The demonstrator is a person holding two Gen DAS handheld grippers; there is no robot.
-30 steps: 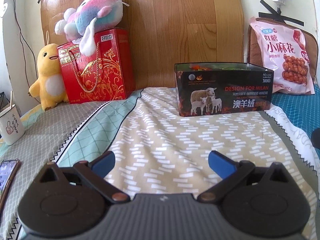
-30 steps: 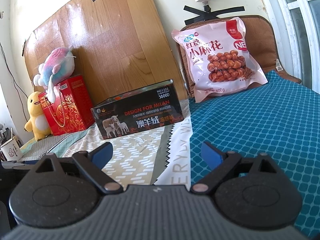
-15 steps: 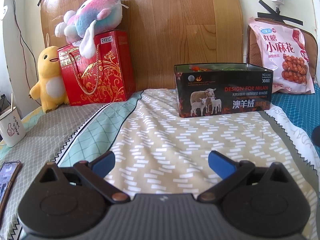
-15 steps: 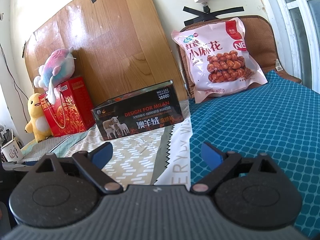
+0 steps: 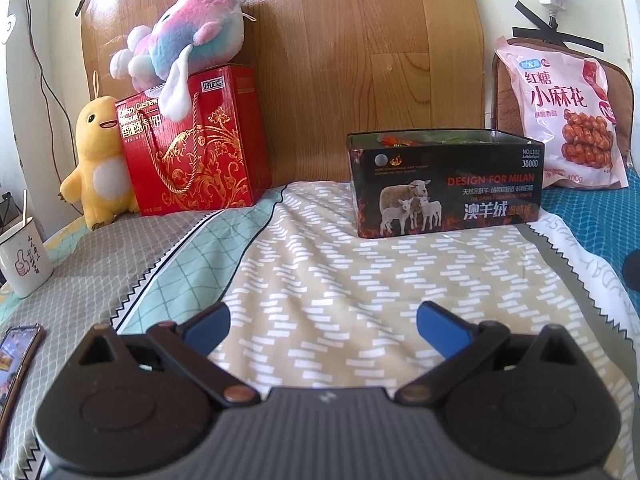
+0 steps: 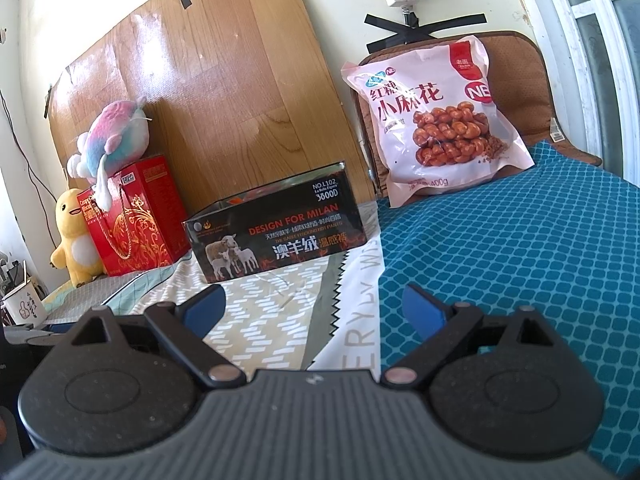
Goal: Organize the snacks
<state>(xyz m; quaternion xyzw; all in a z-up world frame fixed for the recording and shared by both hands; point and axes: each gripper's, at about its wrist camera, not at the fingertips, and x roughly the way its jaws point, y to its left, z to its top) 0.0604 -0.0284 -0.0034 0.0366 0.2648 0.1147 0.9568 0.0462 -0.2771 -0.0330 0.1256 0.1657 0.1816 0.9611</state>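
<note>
Right wrist view: my right gripper (image 6: pixel 314 305) has its fingers spread and empty, as has my left gripper (image 5: pixel 322 320); I'd approach the pink fried-twist snack bag (image 6: pixel 436 120), propped right of the black tin box (image 6: pixel 276 228), pinching its lower edge squarely.

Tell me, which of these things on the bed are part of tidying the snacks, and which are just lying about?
Part of the job:
pink snack bag
black tin, open, wrappers showing inside
red cashew gift box
left tool and right tool, both open and empty

Just lying about:
yellow plush duck
pastel plush toy
white mug
phone
</note>
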